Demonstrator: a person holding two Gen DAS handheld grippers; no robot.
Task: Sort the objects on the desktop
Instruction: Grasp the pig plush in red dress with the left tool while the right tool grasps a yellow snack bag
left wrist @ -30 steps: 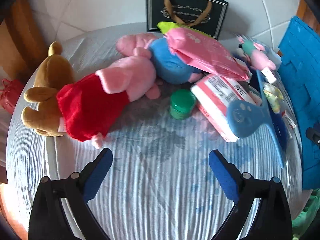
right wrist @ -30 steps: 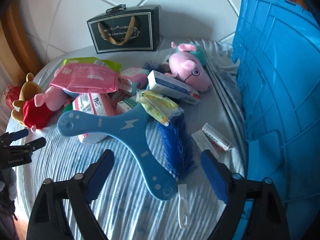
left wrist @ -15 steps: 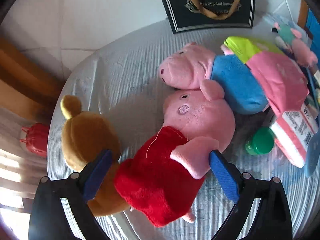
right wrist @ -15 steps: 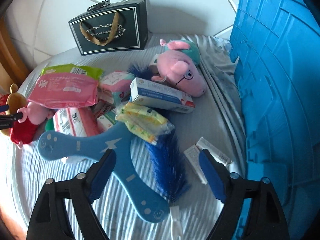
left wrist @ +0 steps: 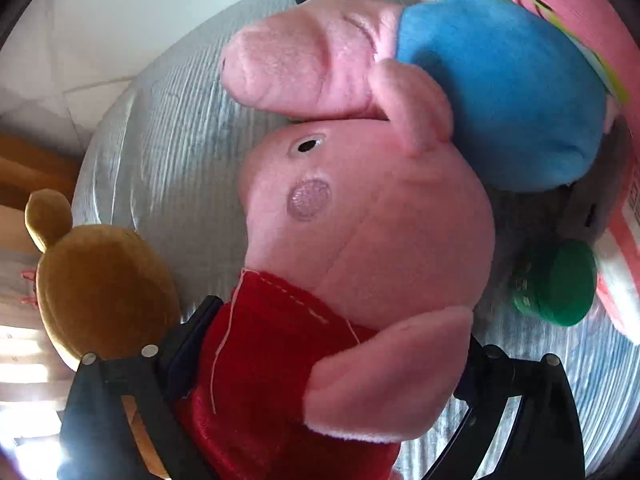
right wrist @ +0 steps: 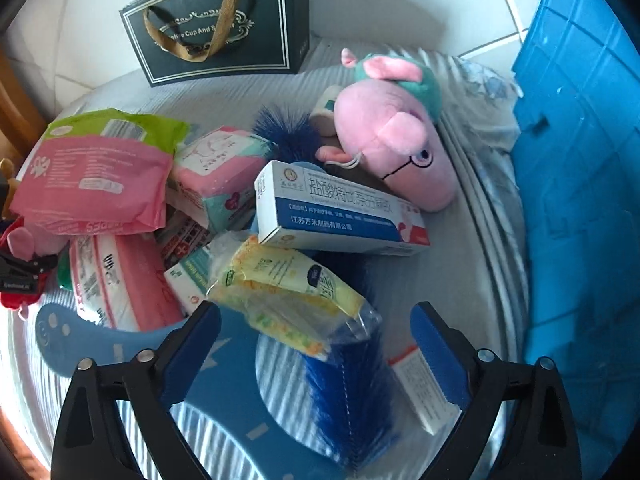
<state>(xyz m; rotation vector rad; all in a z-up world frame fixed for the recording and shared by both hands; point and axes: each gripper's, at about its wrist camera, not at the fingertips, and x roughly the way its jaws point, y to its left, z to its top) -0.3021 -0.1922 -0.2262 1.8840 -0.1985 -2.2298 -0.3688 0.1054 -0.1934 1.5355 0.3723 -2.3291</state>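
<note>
In the left wrist view my left gripper is open, its jaws on either side of a pink pig plush in a red dress; whether they touch it is not clear. A second pig plush in blue lies behind it, a brown bear plush to its left. In the right wrist view my right gripper is open above a yellow-green packet, a blue bristle brush and a blue boomerang-shaped toy.
A blue crate stands at the right. A dark gift bag stands at the back. A white-blue medicine box, pink wipes packs, a pig plush with glasses and a green jar lie in the pile.
My left gripper has moved forward until the red-dress pig sits between its jaws. My right gripper has moved forward and lower over the yellow-green packet and brush.
</note>
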